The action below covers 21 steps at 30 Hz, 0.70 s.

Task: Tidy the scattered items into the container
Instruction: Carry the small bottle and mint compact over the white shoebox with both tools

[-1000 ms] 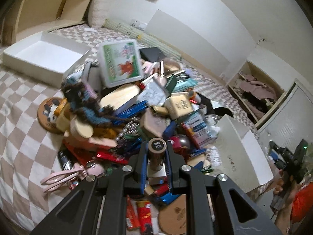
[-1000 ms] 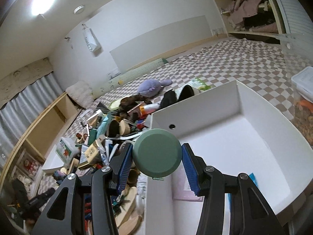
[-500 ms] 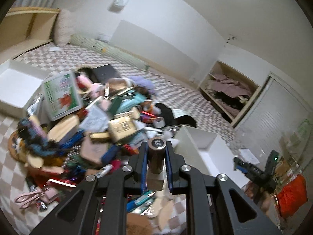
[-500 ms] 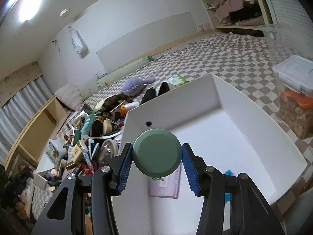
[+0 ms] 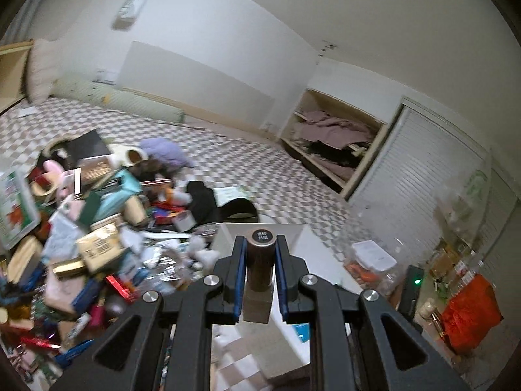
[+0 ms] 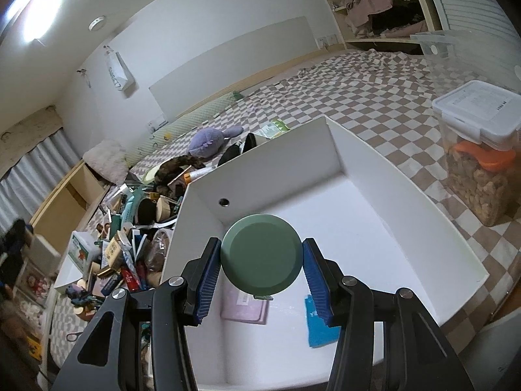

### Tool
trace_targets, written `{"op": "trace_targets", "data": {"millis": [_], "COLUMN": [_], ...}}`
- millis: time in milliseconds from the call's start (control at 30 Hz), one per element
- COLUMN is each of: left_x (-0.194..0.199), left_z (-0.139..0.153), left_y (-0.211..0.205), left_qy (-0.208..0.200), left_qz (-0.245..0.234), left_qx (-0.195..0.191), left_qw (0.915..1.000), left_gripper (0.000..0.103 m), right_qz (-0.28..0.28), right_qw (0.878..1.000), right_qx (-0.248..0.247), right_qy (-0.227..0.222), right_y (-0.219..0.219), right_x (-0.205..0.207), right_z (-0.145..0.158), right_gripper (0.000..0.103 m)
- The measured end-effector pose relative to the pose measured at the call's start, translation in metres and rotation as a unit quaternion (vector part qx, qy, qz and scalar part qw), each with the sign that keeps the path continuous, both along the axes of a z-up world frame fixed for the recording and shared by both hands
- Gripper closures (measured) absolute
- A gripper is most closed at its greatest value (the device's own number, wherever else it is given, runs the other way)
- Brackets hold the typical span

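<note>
In the left wrist view, the pile of scattered items (image 5: 97, 228) fills the left half of the frame on the checkered cover (image 5: 267, 176): a green-and-white printed box (image 5: 13, 208) at the far left edge, a tan carton (image 5: 97, 251) lower down, a purple plush toy (image 5: 166, 153) at the pile's upper right, and black fabric (image 5: 221, 205) just right of that. At lower centre the left gripper (image 5: 260, 280) is clamped on a brown cylindrical bottle with a black cap (image 5: 260, 264), its blue pads pressed against both sides and the bottle standing upright between them. Behind and below the bottle lies the white container (image 5: 306, 238), blurred here. Right of it stands a clear lidded tub (image 5: 374, 260); an open closet with clothes (image 5: 332, 137) sits at upper right, and an orange-red bag (image 5: 472, 312) at the lower right edge.

In the right wrist view, the pile (image 6: 130, 244) runs down the left side, touching the white container's (image 6: 325, 150) left wall. At lower centre the right gripper (image 6: 260, 270) grips a round green lidded jar (image 6: 261, 257), seen end-on, with a blue pad against each side; it hangs over the container's interior. On the container floor beneath lie a lilac flat packet (image 6: 244, 306) and, to its right, a blue packet (image 6: 320, 325). At the right edge, apart from the container, stands the clear tub with an orange scoop inside (image 6: 478, 163).
</note>
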<state>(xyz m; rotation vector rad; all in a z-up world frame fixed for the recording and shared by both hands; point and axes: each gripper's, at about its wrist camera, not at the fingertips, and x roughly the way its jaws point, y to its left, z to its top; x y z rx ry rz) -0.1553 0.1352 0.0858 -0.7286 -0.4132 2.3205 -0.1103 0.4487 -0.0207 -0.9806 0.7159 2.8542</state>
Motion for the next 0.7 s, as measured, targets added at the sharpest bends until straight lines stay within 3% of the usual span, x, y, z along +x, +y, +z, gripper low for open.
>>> {"op": "trace_targets", "data": {"millis": [367, 700], "left_x": [-0.006, -0.005], "left_z": [-0.012, -0.055], "left_y": [0.088, 0.152], "left_qy": [-0.014, -0.051], "left_qz": [-0.073, -0.110], "left_qx": [-0.023, -0.069], "left_qw": [0.9970, 0.9902], "left_gripper": [0.086, 0.086], "right_qz": [0.003, 0.034], "right_qw": [1.000, 0.998], "right_qx": [0.006, 0.041], "right_qy": [-0.012, -0.018], "right_y": [0.013, 0.006], "right_x": [0.005, 0.011], "right_z": [-0.008, -0.011], "right_gripper": [0.052, 0.052]}}
